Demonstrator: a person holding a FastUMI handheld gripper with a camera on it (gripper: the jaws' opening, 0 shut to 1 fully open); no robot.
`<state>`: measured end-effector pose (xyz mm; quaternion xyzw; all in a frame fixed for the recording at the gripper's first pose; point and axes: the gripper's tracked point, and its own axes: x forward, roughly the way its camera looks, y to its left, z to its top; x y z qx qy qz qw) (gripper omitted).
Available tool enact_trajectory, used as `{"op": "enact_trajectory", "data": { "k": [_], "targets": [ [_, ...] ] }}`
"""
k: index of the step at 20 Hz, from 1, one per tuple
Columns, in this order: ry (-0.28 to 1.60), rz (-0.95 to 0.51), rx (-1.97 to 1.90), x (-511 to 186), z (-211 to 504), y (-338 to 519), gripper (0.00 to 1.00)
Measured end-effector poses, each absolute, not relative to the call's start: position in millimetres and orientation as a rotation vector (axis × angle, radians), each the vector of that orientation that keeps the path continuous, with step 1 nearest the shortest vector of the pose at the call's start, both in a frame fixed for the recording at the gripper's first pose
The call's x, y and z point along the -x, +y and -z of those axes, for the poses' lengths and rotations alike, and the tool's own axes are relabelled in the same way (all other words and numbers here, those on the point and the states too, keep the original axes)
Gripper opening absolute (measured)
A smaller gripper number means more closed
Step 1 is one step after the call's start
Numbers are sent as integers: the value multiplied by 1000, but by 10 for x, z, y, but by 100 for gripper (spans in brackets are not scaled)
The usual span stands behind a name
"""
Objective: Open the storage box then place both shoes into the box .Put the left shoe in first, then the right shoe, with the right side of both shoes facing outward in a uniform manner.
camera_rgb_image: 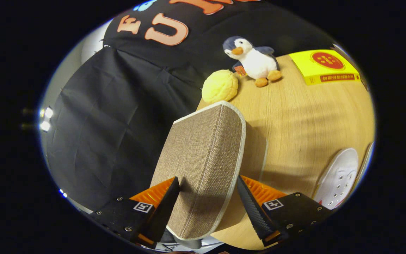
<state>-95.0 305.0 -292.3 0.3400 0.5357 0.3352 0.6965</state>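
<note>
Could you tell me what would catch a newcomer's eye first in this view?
First the tongs, their fingers on either side of a raised woven fabric lid. Beyond it on the wooden table sit a yellow bun-shaped toy, a plush penguin and a yellow box; a white shoe lies nearer.

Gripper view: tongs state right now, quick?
Tongs: shut on the raised lid of the beige woven-fabric storage box with white trim, one finger on each side.

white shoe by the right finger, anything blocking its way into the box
Yes: the brown woven fabric lid stands raised between the gripper's fingers, between the white perforated shoe and the box. The box opening itself can't be made out.
</note>
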Motion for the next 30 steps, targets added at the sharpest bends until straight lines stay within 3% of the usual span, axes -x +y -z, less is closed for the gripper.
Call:
{"op": "enact_trajectory", "data": {
  "k": [5, 13, 16, 19, 21, 24, 26, 30],
  "targets": [
    [1238, -744, -893, 944, 2982, 3107, 98],
    [1171, -783, -1050, 836, 2362, 2898, 90],
    [1125, -809, -1062, 841, 2196, 2940, 74],
    [1181, -760, -952, 920, 2506, 3054, 66],
    [1230, -707, -947, 982, 2650, 3101, 51],
    [1226, -635, -1028, 942, 2623, 3148, 21],
    [1219, -601, -1044, 902, 2585, 3137, 9],
    [1179, -657, -1153, 855, 2136, 3173, 4]
  ]
}}
